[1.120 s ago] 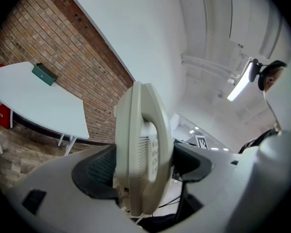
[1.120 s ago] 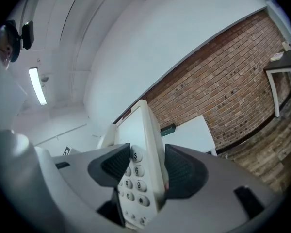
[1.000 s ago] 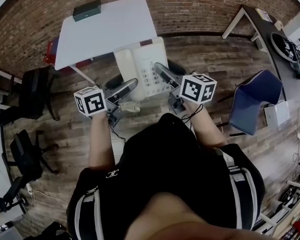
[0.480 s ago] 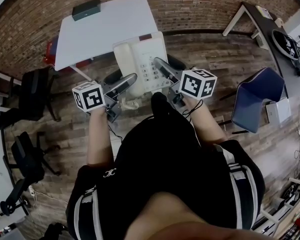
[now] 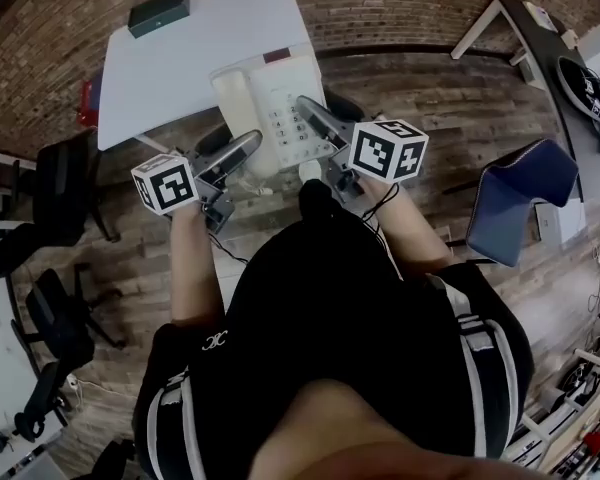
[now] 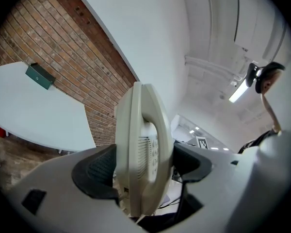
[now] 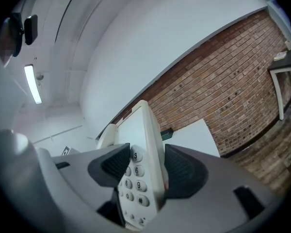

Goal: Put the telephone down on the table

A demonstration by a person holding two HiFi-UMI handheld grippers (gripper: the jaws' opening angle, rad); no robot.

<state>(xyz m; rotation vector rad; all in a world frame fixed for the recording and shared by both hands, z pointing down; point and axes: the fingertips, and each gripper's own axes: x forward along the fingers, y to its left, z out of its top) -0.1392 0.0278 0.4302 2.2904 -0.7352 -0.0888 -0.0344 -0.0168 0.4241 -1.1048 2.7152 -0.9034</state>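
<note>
A cream desk telephone (image 5: 268, 98) with a keypad and handset hangs in the air between both grippers, over the near right corner of the white table (image 5: 180, 58). My left gripper (image 5: 242, 151) is shut on its left, handset edge (image 6: 143, 154). My right gripper (image 5: 310, 118) is shut on its right, keypad edge (image 7: 143, 171). In the left gripper view the phone stands edge-on between the jaws. The right gripper view shows number keys between the pads, with the table (image 7: 191, 135) beyond.
A dark green box (image 5: 159, 12) lies at the table's far left. A brick wall (image 5: 400, 8) runs behind it. Black office chairs (image 5: 50, 198) stand to the left, a blue chair (image 5: 525, 193) to the right, and a dark desk (image 5: 570, 58) at far right.
Both grippers have carried the telephone forward and a little left, so it now overlaps the table's near right corner. Both stay shut on it.
</note>
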